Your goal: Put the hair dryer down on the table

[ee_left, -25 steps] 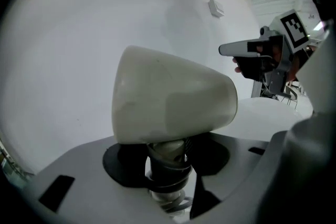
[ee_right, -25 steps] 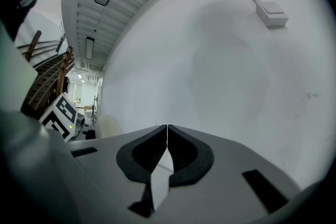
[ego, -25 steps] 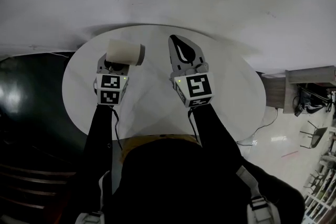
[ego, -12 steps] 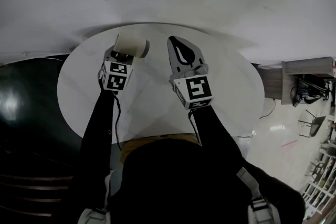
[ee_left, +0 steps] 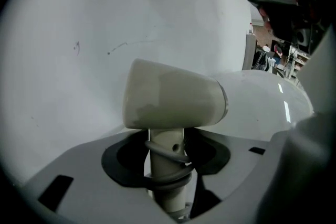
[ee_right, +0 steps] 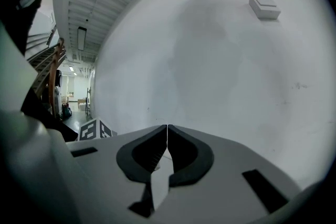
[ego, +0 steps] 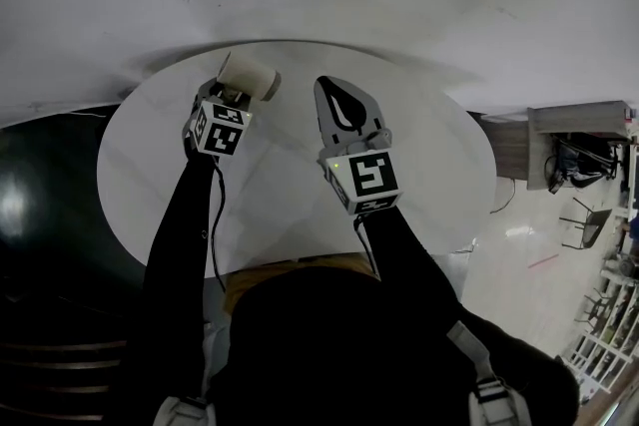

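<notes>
The hair dryer [ee_left: 170, 102] has a smooth, matt, cream plastic shell. The cord [ee_left: 167, 181] coiled round the hair dryer handle is grey and looks rubbery. The table [ego: 419, 165] below the hair dryer is white, smooth and faintly glossy. The left gripper [ego: 232, 93] and right gripper [ee_right: 167, 131] are matt grey plastic.

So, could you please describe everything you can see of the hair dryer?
The hair dryer is off-white and looks like smooth matte plastic. It has a short, fat barrel set crosswise on a slim handle. A grey cord is coiled around the handle. The left hand-held gripper grips it by the handle, over the far left part of the round white table. Whether it touches the tabletop cannot be told.
</notes>
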The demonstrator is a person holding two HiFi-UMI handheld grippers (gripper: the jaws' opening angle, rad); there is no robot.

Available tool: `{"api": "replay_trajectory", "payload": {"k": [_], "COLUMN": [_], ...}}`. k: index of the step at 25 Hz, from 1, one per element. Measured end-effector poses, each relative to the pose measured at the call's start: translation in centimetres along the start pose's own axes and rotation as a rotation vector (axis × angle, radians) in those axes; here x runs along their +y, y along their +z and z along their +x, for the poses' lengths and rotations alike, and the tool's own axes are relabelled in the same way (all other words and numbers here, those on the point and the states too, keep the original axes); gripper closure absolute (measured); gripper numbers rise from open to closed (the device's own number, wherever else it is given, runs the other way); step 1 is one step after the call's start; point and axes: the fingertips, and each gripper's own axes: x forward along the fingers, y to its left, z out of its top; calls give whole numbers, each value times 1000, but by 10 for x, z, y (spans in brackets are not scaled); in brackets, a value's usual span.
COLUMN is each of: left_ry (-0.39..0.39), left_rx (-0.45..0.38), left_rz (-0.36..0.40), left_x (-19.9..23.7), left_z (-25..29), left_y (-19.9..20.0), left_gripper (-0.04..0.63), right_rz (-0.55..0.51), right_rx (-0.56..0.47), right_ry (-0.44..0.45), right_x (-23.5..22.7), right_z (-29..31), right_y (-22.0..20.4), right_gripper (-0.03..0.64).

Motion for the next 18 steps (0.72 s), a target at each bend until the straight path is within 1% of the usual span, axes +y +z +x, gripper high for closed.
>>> {"api": "replay_trajectory", "payload": {"k": [3, 6, 10, 12, 18], "left_ry": [7, 7, -40, -61, -105], "left_rx": [32, 75, 126, 130, 155], "left_rz": [46, 116, 234, 245, 223], "left_x": [-3, -9, -22, -25, -25], "left_z": [11, 22, 36, 38, 41], "left_y": [-1, -5, -8, -7, -9], "left_gripper": [371, 368, 365, 365, 365], "right_rz": [4, 11, 8, 8, 11], "right_rx": [12, 27, 31, 36, 50], "right_ry": [-2, -15, -21, -22, -19], "right_x": [0, -4, -5, -5, -3], "right_z": [0, -2, -3, -4, -5], "right_y": [-7, -13, -15, -17, -23], "right_gripper": [588, 589, 588, 589, 588]}}
